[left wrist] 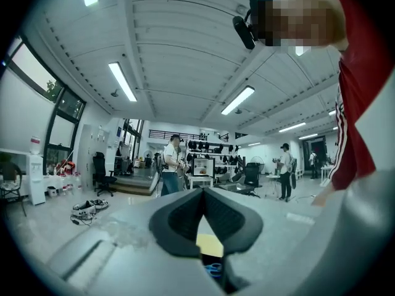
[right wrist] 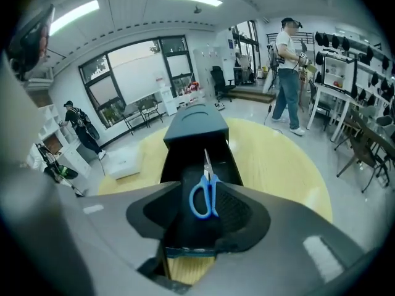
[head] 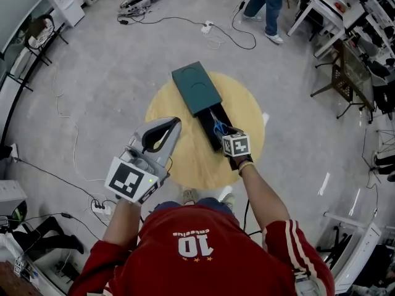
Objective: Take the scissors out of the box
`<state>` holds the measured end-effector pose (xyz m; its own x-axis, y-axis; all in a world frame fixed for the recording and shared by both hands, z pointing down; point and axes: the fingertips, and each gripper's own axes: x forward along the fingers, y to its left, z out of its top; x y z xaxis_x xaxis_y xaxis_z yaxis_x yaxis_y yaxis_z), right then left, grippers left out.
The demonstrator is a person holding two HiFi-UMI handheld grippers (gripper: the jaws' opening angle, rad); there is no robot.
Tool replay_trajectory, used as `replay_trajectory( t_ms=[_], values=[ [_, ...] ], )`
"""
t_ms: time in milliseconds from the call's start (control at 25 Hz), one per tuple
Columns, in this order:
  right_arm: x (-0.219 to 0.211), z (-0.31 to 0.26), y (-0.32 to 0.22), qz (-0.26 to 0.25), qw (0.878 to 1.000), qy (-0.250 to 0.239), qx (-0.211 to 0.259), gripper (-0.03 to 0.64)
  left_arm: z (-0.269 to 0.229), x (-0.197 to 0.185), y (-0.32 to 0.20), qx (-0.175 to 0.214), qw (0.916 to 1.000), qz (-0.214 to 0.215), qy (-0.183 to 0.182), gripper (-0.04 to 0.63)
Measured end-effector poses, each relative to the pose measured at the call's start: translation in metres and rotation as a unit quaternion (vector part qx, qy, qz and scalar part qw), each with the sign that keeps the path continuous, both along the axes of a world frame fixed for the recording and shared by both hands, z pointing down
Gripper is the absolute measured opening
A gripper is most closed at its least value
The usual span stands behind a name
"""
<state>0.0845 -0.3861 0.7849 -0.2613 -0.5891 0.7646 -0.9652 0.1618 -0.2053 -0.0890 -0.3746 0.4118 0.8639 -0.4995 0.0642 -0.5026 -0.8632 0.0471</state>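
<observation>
A long black box [head: 210,137] lies open on the round wooden table [head: 185,162], its dark green lid [head: 196,86] slid off toward the far end. Blue-handled scissors [head: 219,127] rest inside the box. My right gripper [head: 228,134] hangs just over the box's near end, angled downward. In the right gripper view its jaws stand wide apart, open, with the scissors [right wrist: 205,193] lying below and between them, untouched. My left gripper [head: 174,125] is held above the table's left part, shut and empty. Its closed tips [left wrist: 202,193] point level across the room.
A person in jeans [head: 268,11] stands beyond the table, with cables and a power strip [head: 210,28] on the floor nearby. Desks and a chair [head: 345,73] line the right side. Another power strip [head: 99,205] lies at lower left.
</observation>
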Motion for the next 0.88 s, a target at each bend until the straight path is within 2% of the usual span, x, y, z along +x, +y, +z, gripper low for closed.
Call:
replay_trajectory(
  t_ms=[200, 240, 400, 680, 880],
  values=[
    [0.008, 0.025, -0.004, 0.003, 0.998, 0.035, -0.060, 0.166, 0.012, 0.007, -0.008, -0.015, 0.9999, 0.007, 0.001, 0.003],
    [0.010, 0.028, -0.005, 0.007, 0.997, 0.040, -0.070, 0.144, 0.014, 0.008, -0.010, -0.018, 0.9998, 0.009, 0.002, 0.003],
    [0.012, 0.035, -0.010, 0.008, 0.993, 0.052, -0.106, 0.150, 0.025, 0.012, -0.015, -0.028, 0.9995, 0.010, -0.007, 0.003],
    [0.010, 0.055, -0.001, -0.030, 0.974, 0.091, -0.205, 0.152, 0.034, 0.012, -0.013, -0.042, 0.9989, 0.013, -0.013, 0.003],
    [0.012, 0.059, 0.002, -0.033, 0.967, 0.078, -0.239, 0.138, 0.031, 0.008, -0.010, -0.043, 0.9990, 0.011, -0.010, 0.003]
  ],
)
